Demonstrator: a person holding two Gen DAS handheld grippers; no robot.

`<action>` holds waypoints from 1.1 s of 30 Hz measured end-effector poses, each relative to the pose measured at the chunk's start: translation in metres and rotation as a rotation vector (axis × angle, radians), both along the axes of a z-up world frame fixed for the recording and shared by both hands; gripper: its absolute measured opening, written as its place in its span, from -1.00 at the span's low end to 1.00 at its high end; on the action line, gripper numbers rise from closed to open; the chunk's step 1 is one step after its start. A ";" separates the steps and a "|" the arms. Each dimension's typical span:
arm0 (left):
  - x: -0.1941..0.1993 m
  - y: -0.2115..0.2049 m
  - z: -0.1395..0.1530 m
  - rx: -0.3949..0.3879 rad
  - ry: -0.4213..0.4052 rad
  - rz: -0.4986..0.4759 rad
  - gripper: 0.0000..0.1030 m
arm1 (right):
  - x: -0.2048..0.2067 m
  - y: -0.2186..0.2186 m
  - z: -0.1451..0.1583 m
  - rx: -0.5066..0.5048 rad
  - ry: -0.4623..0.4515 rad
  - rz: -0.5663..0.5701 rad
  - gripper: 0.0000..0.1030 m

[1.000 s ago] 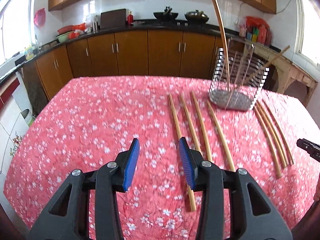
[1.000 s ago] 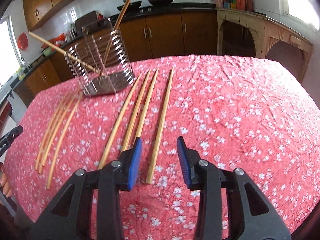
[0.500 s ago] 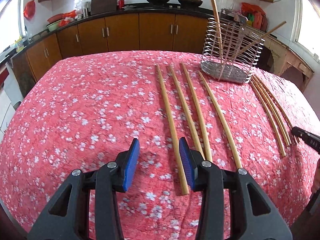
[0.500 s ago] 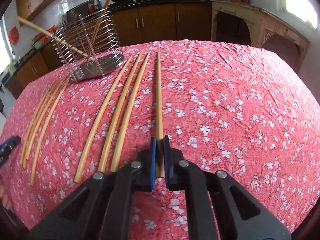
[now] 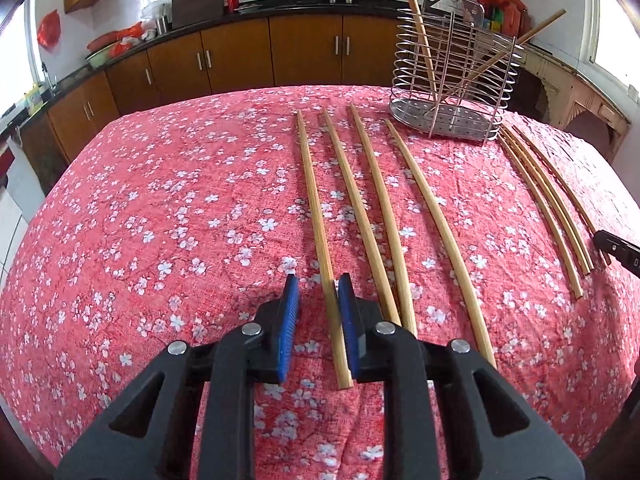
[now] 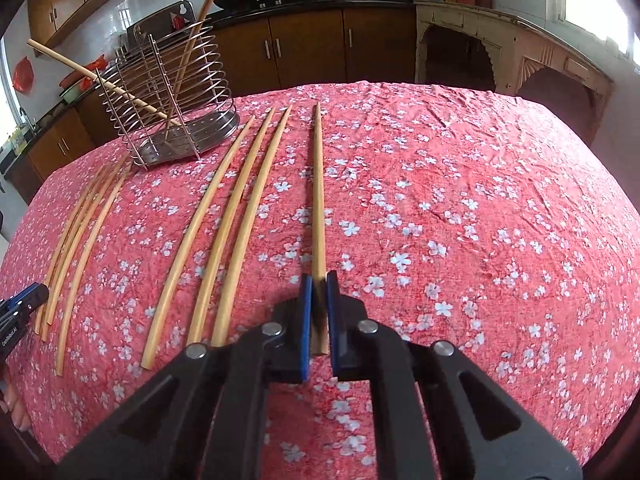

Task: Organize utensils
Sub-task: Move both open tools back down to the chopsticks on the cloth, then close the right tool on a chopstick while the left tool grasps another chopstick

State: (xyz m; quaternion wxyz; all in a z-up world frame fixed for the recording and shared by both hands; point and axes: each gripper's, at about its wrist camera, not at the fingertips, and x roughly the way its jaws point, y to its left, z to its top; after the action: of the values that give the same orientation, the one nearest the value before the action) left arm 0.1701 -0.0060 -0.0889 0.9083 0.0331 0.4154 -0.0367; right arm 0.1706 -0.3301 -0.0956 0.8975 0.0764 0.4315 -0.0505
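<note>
- Chopsticks (image 5: pixel 370 200) are laid flat on the tablecloth (image 5: pixel 180 200), with their long axes running straight ahead of each gripper toward the wire holder (image 5: pixel 496 80).
- The leftmost chopstick (image 5: pixel 314 200) is straddled near its close end by the left gripper (image 5: pixel 318 284). Its jaws are closing, and a gap is seen beside one pad.
- The rightmost chopstick (image 6: pixel 318 184) of a separate row is pinched at its near end by the right gripper (image 6: pixel 319 278).
- The holder is judged to lie ahead and inward of both grippers.
</note>
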 end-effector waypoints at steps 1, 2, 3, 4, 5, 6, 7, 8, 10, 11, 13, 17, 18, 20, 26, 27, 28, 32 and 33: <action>0.000 0.000 0.000 0.003 0.000 0.001 -0.59 | 0.000 0.000 0.000 0.000 0.000 0.000 -0.83; 0.000 -0.001 0.000 0.006 0.000 0.003 -0.59 | 0.000 0.001 0.000 0.000 0.000 0.000 -0.83; 0.000 -0.001 0.000 0.006 0.000 0.004 -0.59 | 0.000 0.000 0.000 -0.001 0.000 0.000 -0.83; 0.000 -0.001 -0.001 0.006 0.000 0.005 -0.59 | 0.000 0.001 0.000 -0.003 0.000 0.000 -0.83; 0.000 -0.001 -0.001 0.007 0.000 0.005 -0.59 | 0.000 0.000 0.000 -0.003 0.000 0.001 -0.83; 0.000 -0.001 -0.001 0.009 0.000 0.005 -0.59 | 0.000 0.000 0.000 -0.004 0.000 0.001 -0.83; 0.000 -0.001 -0.001 0.009 0.000 0.005 -0.59 | -0.001 0.000 0.000 -0.004 0.000 0.001 -0.83; 0.001 -0.001 -0.001 0.010 0.000 0.006 -0.59 | -0.001 0.000 0.000 -0.004 0.000 0.001 -0.83; 0.001 -0.001 -0.001 0.014 0.001 0.007 -0.59 | 0.000 0.000 0.000 -0.004 0.001 0.000 -0.83; 0.002 -0.002 -0.001 0.014 0.001 0.007 -0.59 | 0.000 0.000 0.000 -0.005 0.001 0.001 -0.83; 0.002 -0.002 -0.001 0.014 0.001 0.007 -0.59 | 0.000 0.000 0.000 -0.007 0.001 0.001 -0.83; 0.002 -0.001 -0.001 0.015 0.003 0.006 -0.59 | 0.000 0.000 0.000 -0.006 0.001 0.001 -0.83; 0.002 -0.001 -0.001 0.015 0.004 0.006 -0.59 | 0.000 0.000 0.000 -0.006 0.001 0.001 -0.83; 0.002 -0.001 -0.001 0.018 0.004 0.006 -0.59 | -0.001 0.000 0.000 -0.005 0.001 0.002 -0.83; 0.002 -0.002 -0.001 0.019 0.004 0.007 -0.59 | 0.000 0.000 0.001 -0.001 0.003 0.003 -0.83; 0.002 -0.002 -0.001 0.019 0.004 0.007 -0.59 | 0.000 0.000 0.001 -0.001 0.003 0.003 -0.83; 0.002 -0.002 -0.001 0.019 0.004 0.006 -0.59 | 0.000 0.000 0.001 -0.002 0.003 0.002 -0.83; 0.002 -0.001 -0.001 0.018 0.003 0.008 -0.59 | 0.000 0.000 0.001 -0.003 0.003 0.002 -0.83; 0.002 -0.001 -0.001 0.018 0.002 0.009 -0.59 | 0.000 0.000 0.001 -0.002 0.003 0.002 -0.83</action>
State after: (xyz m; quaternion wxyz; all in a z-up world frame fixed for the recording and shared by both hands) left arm 0.1718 -0.0072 -0.0899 0.9077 0.0396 0.4168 -0.0290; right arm 0.1705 -0.3304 -0.0945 0.8969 0.0751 0.4330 -0.0499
